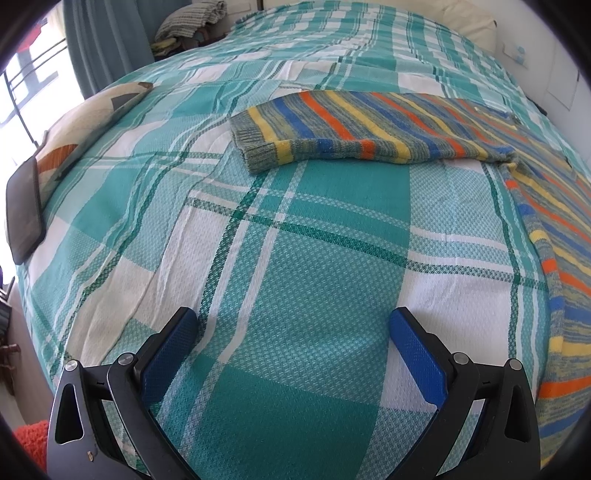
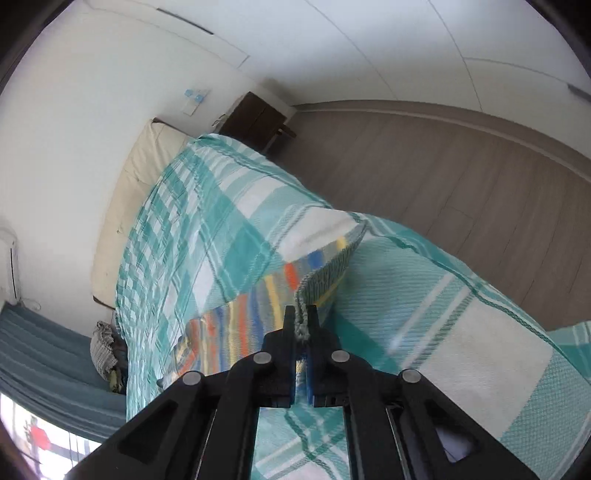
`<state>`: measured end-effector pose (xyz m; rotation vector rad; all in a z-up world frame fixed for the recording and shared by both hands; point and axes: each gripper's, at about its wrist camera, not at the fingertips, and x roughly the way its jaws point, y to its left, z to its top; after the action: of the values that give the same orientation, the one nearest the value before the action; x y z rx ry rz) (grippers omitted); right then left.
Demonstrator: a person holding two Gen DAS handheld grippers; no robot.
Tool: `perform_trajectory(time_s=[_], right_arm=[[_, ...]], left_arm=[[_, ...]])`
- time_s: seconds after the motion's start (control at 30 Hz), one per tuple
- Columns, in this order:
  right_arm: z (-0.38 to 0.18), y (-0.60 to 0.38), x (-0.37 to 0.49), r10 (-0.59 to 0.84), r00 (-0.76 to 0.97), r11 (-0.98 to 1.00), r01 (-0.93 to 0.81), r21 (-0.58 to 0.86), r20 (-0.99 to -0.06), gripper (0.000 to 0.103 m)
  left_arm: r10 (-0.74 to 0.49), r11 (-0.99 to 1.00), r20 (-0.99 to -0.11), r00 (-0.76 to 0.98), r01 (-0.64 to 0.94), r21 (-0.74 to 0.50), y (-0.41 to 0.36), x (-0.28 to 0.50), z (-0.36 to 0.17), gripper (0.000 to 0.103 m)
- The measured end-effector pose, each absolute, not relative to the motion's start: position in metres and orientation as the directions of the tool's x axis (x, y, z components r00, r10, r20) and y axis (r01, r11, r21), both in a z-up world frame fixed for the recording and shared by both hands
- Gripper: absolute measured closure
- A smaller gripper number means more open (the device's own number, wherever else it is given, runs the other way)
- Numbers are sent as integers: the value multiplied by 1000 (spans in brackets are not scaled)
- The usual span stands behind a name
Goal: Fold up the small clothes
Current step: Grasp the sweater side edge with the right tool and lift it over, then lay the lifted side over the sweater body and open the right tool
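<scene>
The right tongs (image 2: pixel 302 320) are pinching the striped sweater (image 1: pixel 369 125) hem to fold it, while the left tongs (image 1: pixel 293 325) are hanging wide open and empty above the bed (image 1: pixel 295 258).

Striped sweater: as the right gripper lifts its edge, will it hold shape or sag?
Probably sags: the striped sweater is soft knit, already draping over itself. The right gripper, jaws shut on its hem, seems to pinch bedspread too, which may drag along.

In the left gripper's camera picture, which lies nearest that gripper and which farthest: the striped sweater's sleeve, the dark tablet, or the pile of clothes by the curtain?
1. Dark tablet, at the bed's left edge.
2. Striped sweater's sleeve, mid-bed ahead.
3. Pile of clothes, far beyond, by the curtain.
</scene>
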<state>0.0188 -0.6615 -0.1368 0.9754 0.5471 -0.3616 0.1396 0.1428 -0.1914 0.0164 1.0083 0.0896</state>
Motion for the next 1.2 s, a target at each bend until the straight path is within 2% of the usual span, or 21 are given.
perform_trajectory(time_s=[0.07,0.13,0.2,0.23,0.27,0.3,0.33,0.4,0.53,0.6,0.67,0.7,0.73,0.77,0.8,0.87,1.03,1.13,1.2], right_arm=[[-86,-610,57,-7,826,714,399,575,-564,99],[-48,-545,97,107,831,849,210,485,-546,99],[-29,-484,130,270,808,886,4,463,-524,99],[-26,-455,143,333,776,890,-69,451,-536,93],[-25,-437,161,380,734,886,-116,449,-562,83],[-30,-420,170,399,697,888,-131,441,-596,44],[-35,-410,174,394,682,894,-130,428,-616,19],[-43,-407,170,389,688,896,-129,425,-612,19],[-76,-439,160,390,646,860,-2,510,-656,19],[-110,-457,159,446,560,817,64,573,-698,19],[-155,-467,154,460,451,803,154,575,-764,20],[-173,-471,146,407,405,832,206,515,-819,24],[-186,-476,137,332,380,864,245,440,-864,35],[-190,-483,125,287,399,875,261,408,-871,45],[-188,-489,112,270,435,870,272,411,-859,52],[-178,-496,90,243,478,864,289,412,-844,51],[-172,-481,59,399,455,838,171,518,-796,50],[-191,-488,60,474,480,745,228,627,-738,50],[-210,-497,64,538,518,627,282,727,-665,50]], left_arm=[[83,996,-844,530,-68,55,143,140,-191,0],[80,996,-845,529,-66,52,143,140,-191,0],[76,997,-845,529,-64,49,143,139,-191,0],[74,997,-845,529,-61,49,143,139,-191,0],[74,997,-845,530,-60,50,142,138,-191,0],[75,997,-844,531,-59,51,142,138,-192,0],[76,997,-844,531,-59,52,142,138,-192,0],[76,997,-845,530,-60,52,141,138,-192,0],[80,996,-846,527,-63,55,140,138,-192,0],[84,996,-844,529,-66,58,140,138,-192,0],[85,996,-842,532,-66,59,141,138,-192,0],[85,996,-841,534,-66,58,141,137,-192,0],[84,996,-840,536,-65,58,141,137,-192,0],[84,996,-839,538,-65,58,141,136,-192,0],[86,996,-837,540,-66,60,141,136,-192,0],[90,996,-836,541,-67,64,141,136,-192,0],[101,995,-832,545,-73,72,139,136,-193,0],[101,995,-828,551,-73,73,139,134,-192,0],[97,995,-826,555,-70,70,140,133,-192,0]])
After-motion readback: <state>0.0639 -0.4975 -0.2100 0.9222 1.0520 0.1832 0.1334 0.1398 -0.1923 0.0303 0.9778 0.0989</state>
